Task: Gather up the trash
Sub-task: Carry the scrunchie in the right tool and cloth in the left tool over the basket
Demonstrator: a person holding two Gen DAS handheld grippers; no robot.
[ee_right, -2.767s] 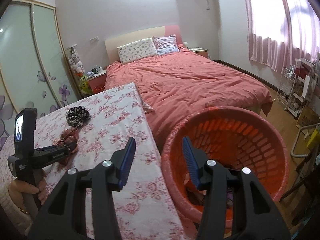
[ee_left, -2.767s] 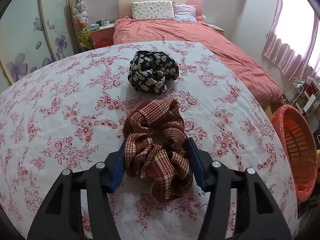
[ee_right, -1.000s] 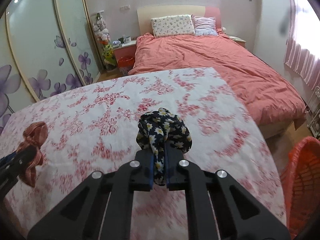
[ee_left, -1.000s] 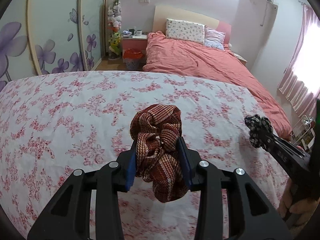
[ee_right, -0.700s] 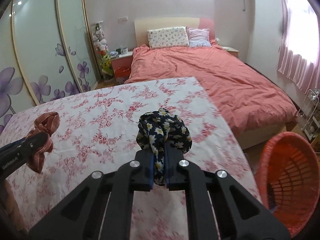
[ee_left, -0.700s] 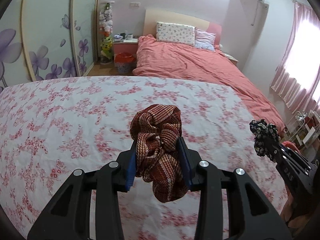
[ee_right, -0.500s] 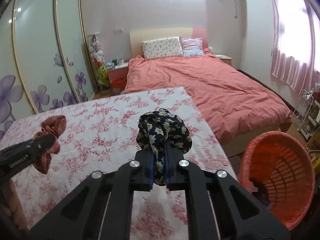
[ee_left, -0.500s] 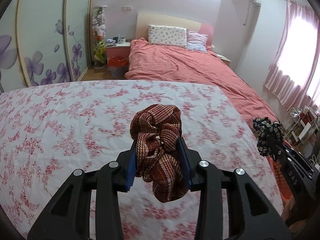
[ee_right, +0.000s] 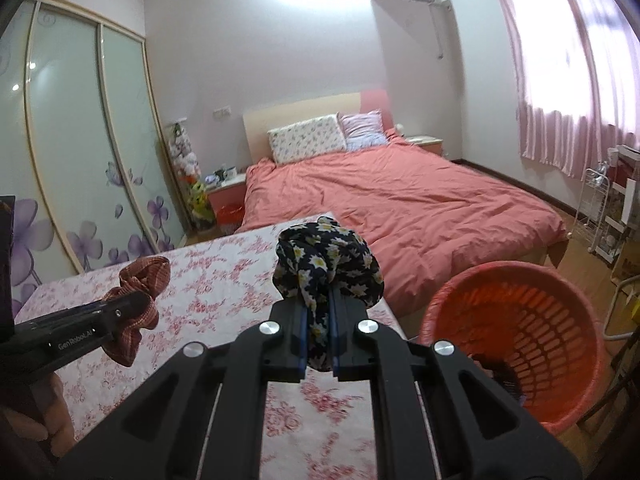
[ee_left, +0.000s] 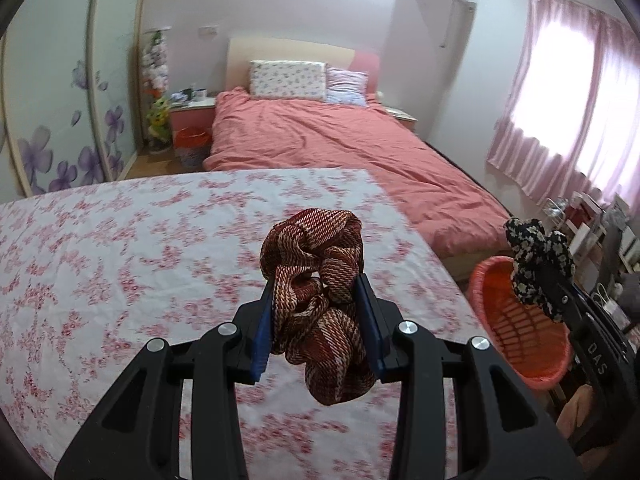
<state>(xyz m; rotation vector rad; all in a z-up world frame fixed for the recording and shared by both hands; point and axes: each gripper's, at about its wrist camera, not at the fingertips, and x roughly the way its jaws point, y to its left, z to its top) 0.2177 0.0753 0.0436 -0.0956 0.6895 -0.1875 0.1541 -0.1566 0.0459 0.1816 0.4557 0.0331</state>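
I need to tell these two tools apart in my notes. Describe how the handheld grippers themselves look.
Both look alike: matte black frames that fork into two struts with open cut-outs, round silver screw heads on top, and flat blue pads lining the jaws. The left gripper carries white "GenRobot.AI" lettering along its side, read in the right wrist view. The right gripper shows white letters "DAS" on its side in the left wrist view. No cables or sleeves show.

You are seeing a bed (ee_right: 400,204) lying under a salmon cover, two pillows (ee_right: 308,144) leaning at its headboard. Pink curtains (ee_left: 560,112) are hanging at the window, and a flower-painted wardrobe (ee_right: 80,152) is standing left.
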